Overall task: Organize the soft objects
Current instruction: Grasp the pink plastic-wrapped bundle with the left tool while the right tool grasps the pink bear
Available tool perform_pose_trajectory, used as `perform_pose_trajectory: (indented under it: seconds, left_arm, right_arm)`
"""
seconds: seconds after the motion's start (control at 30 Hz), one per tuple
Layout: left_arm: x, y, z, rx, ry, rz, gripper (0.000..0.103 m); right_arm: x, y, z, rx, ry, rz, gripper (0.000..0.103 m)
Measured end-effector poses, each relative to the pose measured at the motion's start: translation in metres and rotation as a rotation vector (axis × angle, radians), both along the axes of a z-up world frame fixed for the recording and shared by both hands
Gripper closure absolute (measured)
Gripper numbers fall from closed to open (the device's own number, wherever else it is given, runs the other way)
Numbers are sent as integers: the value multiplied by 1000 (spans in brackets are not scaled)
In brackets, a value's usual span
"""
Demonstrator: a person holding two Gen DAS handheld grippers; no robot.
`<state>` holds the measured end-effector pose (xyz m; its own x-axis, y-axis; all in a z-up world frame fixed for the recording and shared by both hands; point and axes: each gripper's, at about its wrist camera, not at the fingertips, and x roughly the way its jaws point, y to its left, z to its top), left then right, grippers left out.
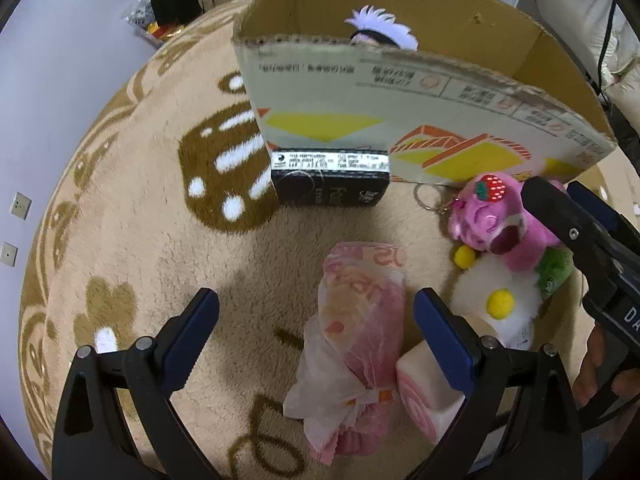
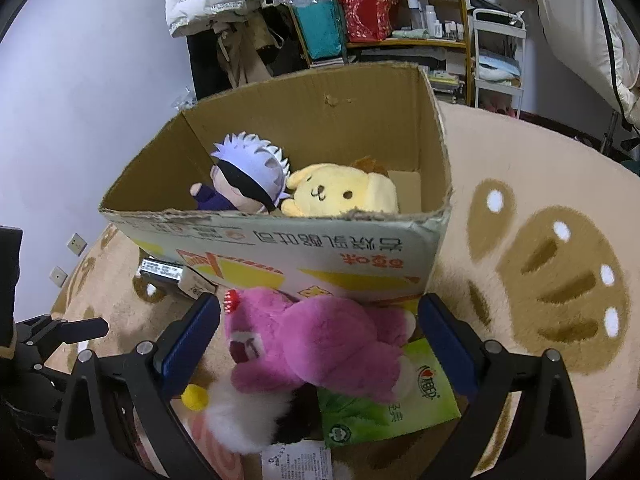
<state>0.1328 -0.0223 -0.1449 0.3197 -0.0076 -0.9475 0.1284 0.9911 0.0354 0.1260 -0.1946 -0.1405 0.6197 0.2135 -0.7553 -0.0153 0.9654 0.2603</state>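
A cardboard box (image 2: 304, 252) stands on the beige rug; inside it lie a white-haired doll (image 2: 248, 176) and a yellow dog plush (image 2: 344, 194). A pink bear plush (image 2: 320, 344) lies in front of the box, between the open fingers of my right gripper (image 2: 320, 334); it also shows in the left wrist view (image 1: 500, 216). My left gripper (image 1: 316, 324) is open around a pink bagged soft item (image 1: 356, 328), not closed on it. A pink-swirl white block (image 1: 424, 396) and a white fluffy plush with yellow pompom (image 1: 496, 300) lie beside it.
A black box (image 1: 330, 182) leans at the cardboard box's left front corner. A green tissue pack (image 2: 392, 404) lies under the bear. A key ring (image 1: 426, 196) lies on the rug (image 1: 140, 208). Shelves and furniture (image 2: 380, 12) stand behind.
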Motion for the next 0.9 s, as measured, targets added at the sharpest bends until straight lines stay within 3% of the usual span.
perform_pose_trajectory:
  seconds: [0.47, 0.67, 0.8, 0.9]
  left_arm:
    - [17, 5, -30, -64, 93, 5, 10]
    - [22, 10, -34, -88, 103, 23, 30]
    - [20, 11, -31, -109, 104, 20, 48]
    - [19, 12, -29, -128, 106, 18, 58]
  right_arm:
    - [8, -1, -20, 23, 66, 15, 0]
    - [3, 1, -16, 10, 59, 25, 7]
    - [-1, -2, -12, 7, 57, 16, 31]
    - [-4, -5, -13, 24, 71, 13, 32]
